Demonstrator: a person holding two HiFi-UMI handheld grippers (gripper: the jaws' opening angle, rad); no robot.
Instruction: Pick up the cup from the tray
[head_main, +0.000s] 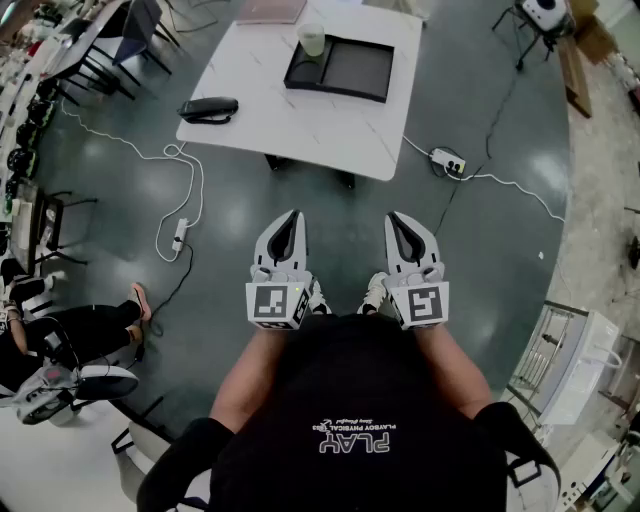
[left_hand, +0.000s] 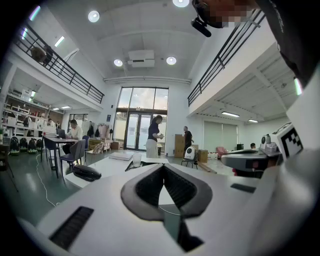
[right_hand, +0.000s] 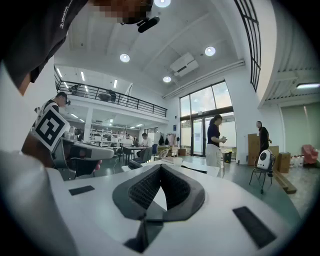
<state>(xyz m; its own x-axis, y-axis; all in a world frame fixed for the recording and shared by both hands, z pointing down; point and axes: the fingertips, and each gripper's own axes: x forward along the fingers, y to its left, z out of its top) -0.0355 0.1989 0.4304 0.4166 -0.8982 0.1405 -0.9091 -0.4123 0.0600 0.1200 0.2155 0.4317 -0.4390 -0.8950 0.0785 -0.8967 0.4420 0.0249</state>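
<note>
Pale, translucent plastic, the cup (head_main: 312, 38) stands at the ten o'clock corner of the black tray (head_main: 355, 68) on the bench (head_main: 300, 115). We judge it light and crushable, so take its mid-wall gently. Our left tongs (head_main: 292, 216) and right tongs (head_main: 393, 217) are clenched, empty.

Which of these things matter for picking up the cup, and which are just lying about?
For the job: cup, black tray, left gripper, right gripper, both shut and empty.
Just lying about: black object on the white table, power strip, white cable.
</note>
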